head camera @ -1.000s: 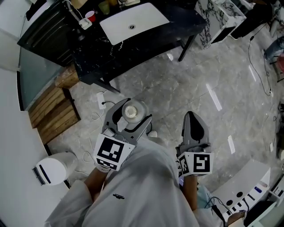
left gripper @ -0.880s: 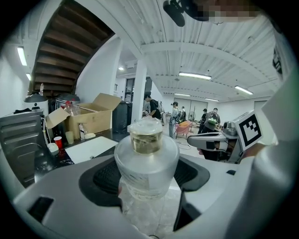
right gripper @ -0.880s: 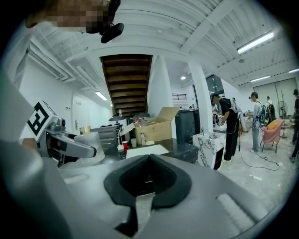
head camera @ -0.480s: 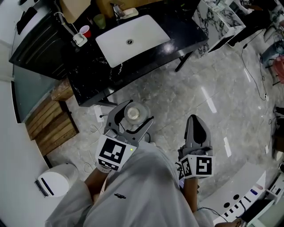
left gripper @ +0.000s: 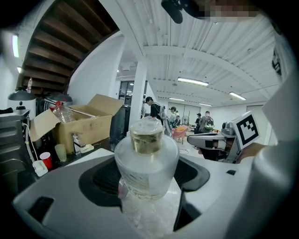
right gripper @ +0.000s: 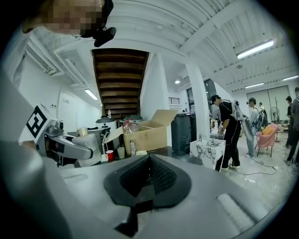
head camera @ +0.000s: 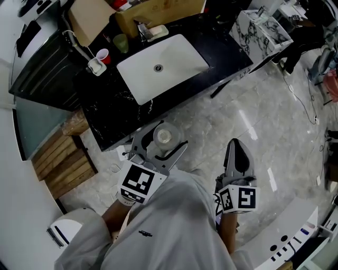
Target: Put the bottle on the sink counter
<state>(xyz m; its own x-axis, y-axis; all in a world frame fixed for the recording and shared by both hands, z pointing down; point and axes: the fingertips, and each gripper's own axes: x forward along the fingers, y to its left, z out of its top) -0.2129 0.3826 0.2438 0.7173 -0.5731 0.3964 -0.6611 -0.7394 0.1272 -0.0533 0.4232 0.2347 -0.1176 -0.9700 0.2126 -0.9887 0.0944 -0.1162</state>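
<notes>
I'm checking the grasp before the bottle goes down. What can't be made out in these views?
Base of the clear plastic bottle: hidden between the left hand-held gripper jaws, left gripper view.
Its label print: too blurred there.
Brown cardboard box: cut off by head view's top edge.

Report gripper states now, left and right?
Left gripper: jaws closed on the bottle, held upright.
Right gripper: jaws together, holding nothing.

No word or number can be read. The label (left gripper: 136, 179) on the bottle (left gripper: 147, 156) is blurred. The print (head camera: 140, 232) on the person's garment (head camera: 174, 216) is too small.
</notes>
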